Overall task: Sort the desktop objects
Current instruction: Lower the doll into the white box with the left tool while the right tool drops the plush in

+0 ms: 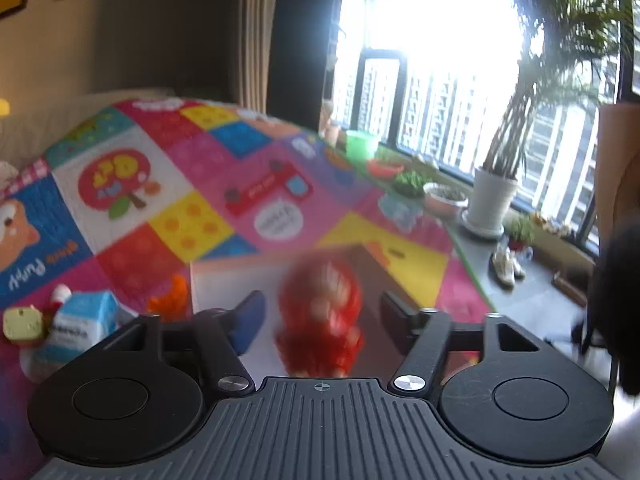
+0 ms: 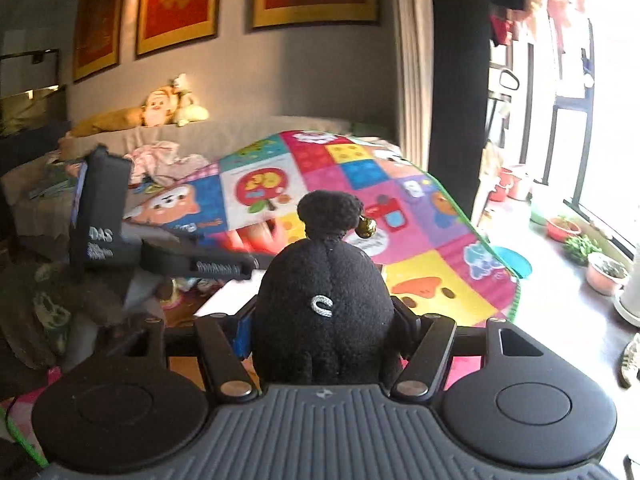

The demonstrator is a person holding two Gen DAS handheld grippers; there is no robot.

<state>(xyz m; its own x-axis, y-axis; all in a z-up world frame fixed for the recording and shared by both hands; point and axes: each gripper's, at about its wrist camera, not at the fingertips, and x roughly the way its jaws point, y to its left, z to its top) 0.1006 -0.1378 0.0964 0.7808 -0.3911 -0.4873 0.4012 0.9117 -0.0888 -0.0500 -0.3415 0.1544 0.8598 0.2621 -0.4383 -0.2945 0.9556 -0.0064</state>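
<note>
Two toys are in play: the black plush toy (image 2: 324,312) stands upright, clamped in the right gripper (image 2: 320,332); the red toy (image 1: 320,312), blurred, lies between the left gripper's (image 1: 320,312) parted fingers, seemingly unpinched, above the table (image 1: 224,280).

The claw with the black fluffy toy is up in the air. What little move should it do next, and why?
Probably carry the black plush toy a little way toward a sorting spot and lower it there. The right claw is shut on its body, holding it above the colourful play mat, so nothing is set down yet. The left claw is open around a blurred red toy, so it cannot help.
</note>
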